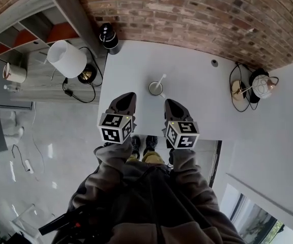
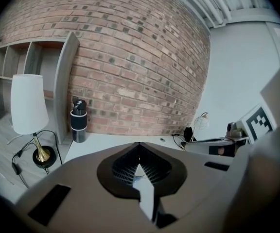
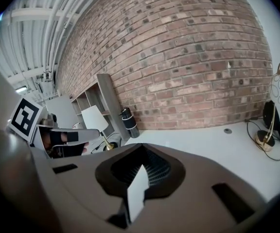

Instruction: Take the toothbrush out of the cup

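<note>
Cup (image 1: 155, 89) with the toothbrush (image 1: 160, 79) in it sits mid-worktop (image 1: 197, 116), just beyond and between the left claw (image 1: 128, 97) and right claw (image 1: 170, 103). Both claws are pinched together, empty, over the near edge.

even daylight, strong fisheye distortion

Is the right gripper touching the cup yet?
Apart. The head view shows a strip of table between the right gripper and the cup.
</note>
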A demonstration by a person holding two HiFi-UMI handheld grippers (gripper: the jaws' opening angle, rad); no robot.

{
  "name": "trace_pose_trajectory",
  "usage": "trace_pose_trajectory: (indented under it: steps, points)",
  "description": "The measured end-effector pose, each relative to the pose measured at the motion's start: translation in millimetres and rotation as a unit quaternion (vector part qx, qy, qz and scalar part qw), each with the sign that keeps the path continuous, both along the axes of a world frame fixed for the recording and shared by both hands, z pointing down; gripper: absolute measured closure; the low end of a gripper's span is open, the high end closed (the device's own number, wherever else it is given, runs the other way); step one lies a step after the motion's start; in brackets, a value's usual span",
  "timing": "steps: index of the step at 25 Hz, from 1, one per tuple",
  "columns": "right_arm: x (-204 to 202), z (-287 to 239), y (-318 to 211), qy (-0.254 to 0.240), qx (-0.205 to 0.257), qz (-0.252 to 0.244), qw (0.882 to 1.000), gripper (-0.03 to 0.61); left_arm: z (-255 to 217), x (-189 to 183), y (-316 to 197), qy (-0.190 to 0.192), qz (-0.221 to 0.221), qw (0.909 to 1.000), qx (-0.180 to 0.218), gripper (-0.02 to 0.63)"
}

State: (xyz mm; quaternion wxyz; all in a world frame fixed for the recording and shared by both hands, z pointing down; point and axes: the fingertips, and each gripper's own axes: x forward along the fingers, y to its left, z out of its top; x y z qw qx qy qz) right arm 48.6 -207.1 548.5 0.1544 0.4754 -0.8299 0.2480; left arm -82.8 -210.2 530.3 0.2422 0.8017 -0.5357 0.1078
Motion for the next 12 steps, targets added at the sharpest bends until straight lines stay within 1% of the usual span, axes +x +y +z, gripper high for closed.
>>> trace_pose_trajectory:
  steps: [5,12]
  points:
    - [-7,29,-13,0.005,-0.025,-0.010,1.000,0.580,31,4,-5,0.003,0.000,0.9996,-0.029,0.624]
    - [-16,64,-26,0.018,-0.056,-0.022,0.998,0.580,61,1,-10,0.008,-0.005,0.9982,-0.060,0.624]
